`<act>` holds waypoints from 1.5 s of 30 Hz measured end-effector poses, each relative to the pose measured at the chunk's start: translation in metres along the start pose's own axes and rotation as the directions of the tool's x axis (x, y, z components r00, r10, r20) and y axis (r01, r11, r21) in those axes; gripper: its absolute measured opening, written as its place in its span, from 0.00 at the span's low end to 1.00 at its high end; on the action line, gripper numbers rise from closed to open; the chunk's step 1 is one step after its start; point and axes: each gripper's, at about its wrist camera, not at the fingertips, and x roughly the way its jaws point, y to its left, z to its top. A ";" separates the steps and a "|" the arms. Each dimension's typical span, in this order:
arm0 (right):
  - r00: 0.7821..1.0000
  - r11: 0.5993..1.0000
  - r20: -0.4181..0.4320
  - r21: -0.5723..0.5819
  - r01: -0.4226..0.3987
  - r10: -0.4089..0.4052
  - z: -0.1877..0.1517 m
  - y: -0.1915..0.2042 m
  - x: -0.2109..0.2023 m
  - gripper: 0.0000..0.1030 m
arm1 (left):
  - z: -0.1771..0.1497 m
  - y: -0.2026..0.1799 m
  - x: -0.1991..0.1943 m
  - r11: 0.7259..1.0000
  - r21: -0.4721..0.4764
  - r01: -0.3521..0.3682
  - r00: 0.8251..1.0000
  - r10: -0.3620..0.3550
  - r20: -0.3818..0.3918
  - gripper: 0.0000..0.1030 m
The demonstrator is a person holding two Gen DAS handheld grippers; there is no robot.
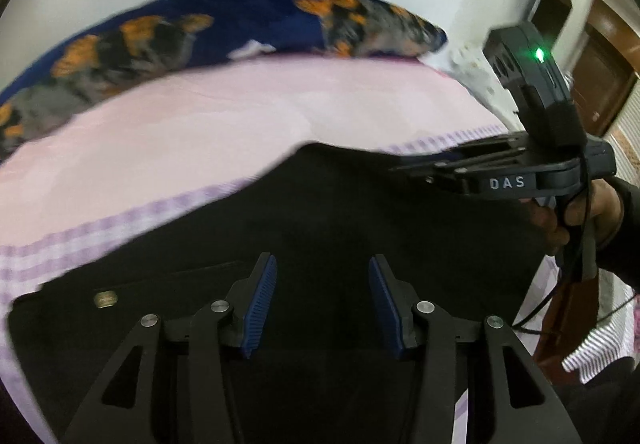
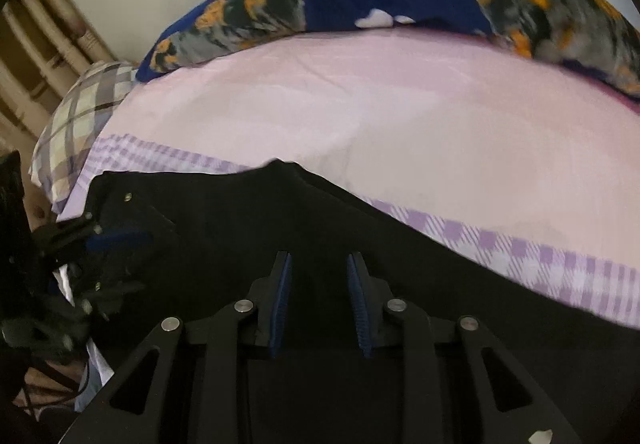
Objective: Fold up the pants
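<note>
Pants (image 1: 320, 212) lie black on the pink bedsheet (image 1: 220, 116); both tools, left (image 1: 322, 264) and right (image 2: 319, 262), gape apart, empty.

My black pants (image 1: 320, 212) lie spread flat on the bed (image 1: 240, 112), along its near edge, covering part of the sheet's purple checked border. The cloth is plain, dark and smooth. Its far edge rises to a blunt peak toward the middle of the bed. A small pale label (image 1: 105, 299) shows near the left end, beside a faint seam.
</note>
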 end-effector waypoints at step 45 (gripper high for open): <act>0.877 0.453 0.176 0.890 0.053 -0.448 -0.327 -0.252 -0.210 0.40 | -0.055 -0.074 0.027 0.999 -0.012 -0.051 0.993 0.049 -0.104 0.57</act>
